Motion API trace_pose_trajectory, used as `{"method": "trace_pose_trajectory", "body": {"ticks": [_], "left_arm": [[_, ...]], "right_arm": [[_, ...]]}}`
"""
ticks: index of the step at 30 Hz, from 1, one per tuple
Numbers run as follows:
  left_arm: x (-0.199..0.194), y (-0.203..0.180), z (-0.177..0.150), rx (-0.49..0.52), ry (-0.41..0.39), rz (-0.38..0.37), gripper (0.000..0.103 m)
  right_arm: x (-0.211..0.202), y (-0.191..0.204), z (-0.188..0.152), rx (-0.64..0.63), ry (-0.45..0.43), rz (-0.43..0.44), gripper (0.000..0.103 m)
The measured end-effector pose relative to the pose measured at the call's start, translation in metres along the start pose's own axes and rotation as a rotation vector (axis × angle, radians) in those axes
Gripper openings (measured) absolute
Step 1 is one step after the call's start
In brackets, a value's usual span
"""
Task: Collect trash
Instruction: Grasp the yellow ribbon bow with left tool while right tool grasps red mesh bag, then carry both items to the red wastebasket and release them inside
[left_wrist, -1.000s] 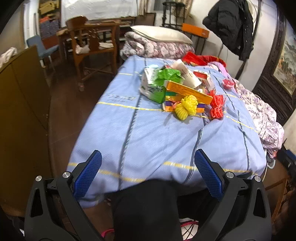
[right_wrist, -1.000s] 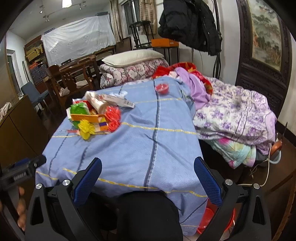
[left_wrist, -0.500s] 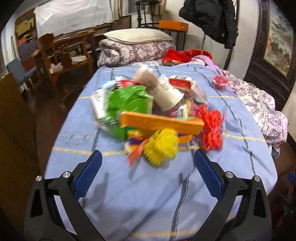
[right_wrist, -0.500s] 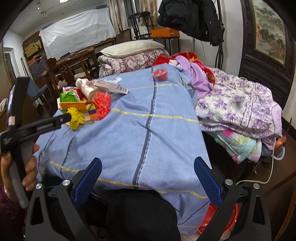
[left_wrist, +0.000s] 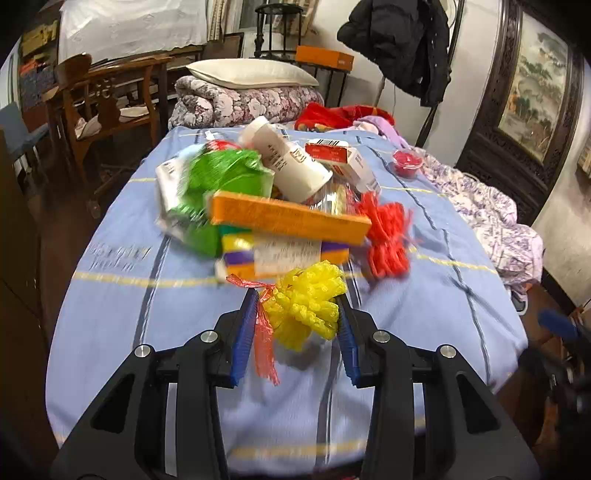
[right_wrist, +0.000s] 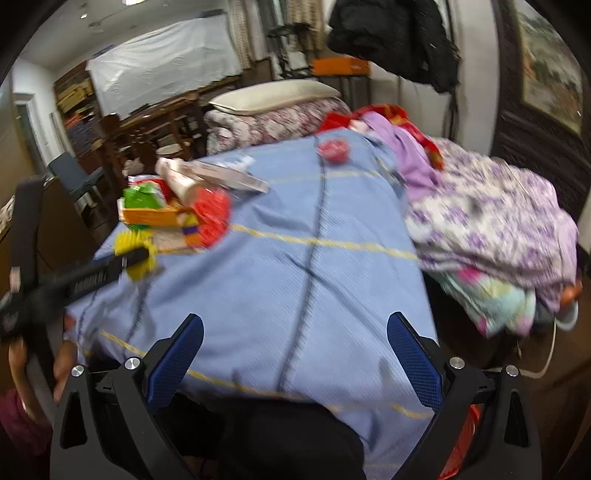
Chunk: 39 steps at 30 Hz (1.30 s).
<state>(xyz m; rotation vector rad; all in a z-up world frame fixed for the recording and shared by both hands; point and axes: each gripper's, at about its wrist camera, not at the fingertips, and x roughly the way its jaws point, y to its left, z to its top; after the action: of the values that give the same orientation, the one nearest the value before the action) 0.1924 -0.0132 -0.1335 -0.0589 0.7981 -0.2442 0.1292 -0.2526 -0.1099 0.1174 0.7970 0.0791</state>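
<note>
bed: blue striped bedspread (left_wrist: 424, 310), and the trash pile sits toward its left edge, about halfway up from the near edge
open room: right half of the blue cover is pretty much bare, only a small red cup (right_wrist: 334, 150) far back near the head end; the purple floral quilt (right_wrist: 491, 221) is heaped along the right edge; the left edge drops to dark floor with a wooden chair (left_wrist: 99, 110) beyond it
yellow foam net (left_wrist: 306, 304): nearest bit of the pile, out on the bedspread just in front of the boxes, a bunched clump so no real long axis; a red mesh strip (left_wrist: 264, 339) trails off it toward the near edge
left gripper (left_wrist: 295, 325): its jaws have just been closing and now the blue pads sit right up against both sides of the yellow foam net, so it's gripping it
orange box (left_wrist: 291, 219): long axis runs across the bed, left to right, tilted a bit down at the right end; it lies on top of a purple and yellow box (left_wrist: 258, 254)
white cup (left_wrist: 288, 162): on its side, mouth pointing toward the near right
red foam net (left_wrist: 388, 236): touching the right end of the orange box
green bag (left_wrist: 225, 173): back left of the pile
right gripper (right_wrist: 295, 362): jaws spread wide, nothing between them, hanging over the near edge of the bed, well clear of the pile
</note>
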Motion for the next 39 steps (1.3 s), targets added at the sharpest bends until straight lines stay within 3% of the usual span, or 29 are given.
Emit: {"method": "trace_pose_trajectory", "body": {"ticks": [3, 8, 14, 19, 21, 22, 24, 30, 39], "left_arm": [[-0.012, 0.010, -0.010, -0.019, 0.001, 0.000, 0.041], [-0.020, 0.032, -0.018, -0.065, 0.008, 0.024, 0.041], [-0.016, 0.045, -0.020, -0.082, 0.013, 0.021, 0.041], [-0.009, 0.049, -0.018, -0.085, 0.020, 0.009, 0.041], [-0.007, 0.050, -0.018, -0.091, 0.023, 0.006, 0.041], [-0.007, 0.051, -0.020, -0.091, 0.024, 0.006, 0.041], [-0.010, 0.049, -0.019, -0.090, 0.023, 0.007, 0.041], [-0.041, 0.033, -0.012, -0.070, -0.035, -0.010, 0.041], [-0.107, -0.019, -0.010, 0.013, -0.143, -0.050, 0.041]], "right_arm": [[0.007, 0.020, 0.018, -0.053, -0.021, 0.029, 0.094], [0.035, 0.052, 0.048, -0.130, -0.030, 0.088, 0.072], [0.076, 0.059, 0.074, -0.099, 0.032, 0.149, 0.061], [0.102, 0.063, 0.085, -0.094, 0.060, 0.153, 0.057], [0.115, 0.065, 0.085, -0.100, 0.084, 0.150, 0.050], [0.120, 0.065, 0.084, -0.102, 0.098, 0.145, 0.034], [0.125, 0.061, 0.082, -0.074, 0.119, 0.165, 0.028], [0.045, 0.053, 0.090, -0.090, -0.038, 0.170, 0.028], [-0.065, 0.008, 0.076, -0.046, -0.141, 0.165, 0.029]]}}
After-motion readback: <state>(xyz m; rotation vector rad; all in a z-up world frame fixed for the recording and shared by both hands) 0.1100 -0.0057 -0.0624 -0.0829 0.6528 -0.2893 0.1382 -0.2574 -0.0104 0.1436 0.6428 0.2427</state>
